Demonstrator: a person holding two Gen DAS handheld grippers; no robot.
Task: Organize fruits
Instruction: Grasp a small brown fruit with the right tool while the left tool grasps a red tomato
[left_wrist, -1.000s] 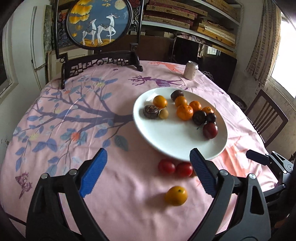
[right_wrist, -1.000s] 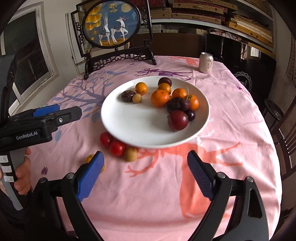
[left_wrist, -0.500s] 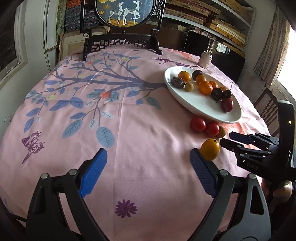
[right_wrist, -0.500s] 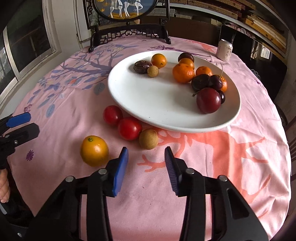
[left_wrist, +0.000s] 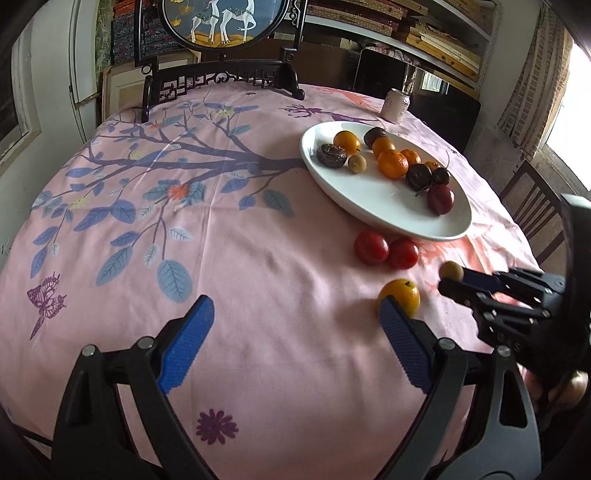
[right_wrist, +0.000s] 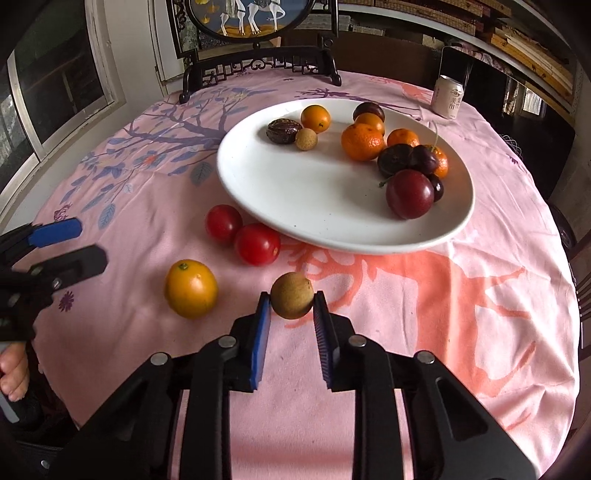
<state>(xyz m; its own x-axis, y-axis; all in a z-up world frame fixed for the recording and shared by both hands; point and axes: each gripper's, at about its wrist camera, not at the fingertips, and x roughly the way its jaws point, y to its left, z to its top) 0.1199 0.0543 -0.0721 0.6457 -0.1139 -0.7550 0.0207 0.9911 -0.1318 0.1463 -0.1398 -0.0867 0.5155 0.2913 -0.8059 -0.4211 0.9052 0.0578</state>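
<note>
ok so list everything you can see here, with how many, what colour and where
plate: one, white, mid-table
oranges: about six, on plate, far side
dark fruits: about six, red to brown, on plate
longans: two, tan; one on plate, one between right jaws
tomatoes: two, red, on cloth touching, by plate's near rim
loose orange: one, on cloth left of gripped longan
can: one, pale, far right of table
tablecloth: one, pink, tree print
screen: one, round deer picture, dark stand, far edge
left gripper: open, empty
right gripper: shut on longan
</note>
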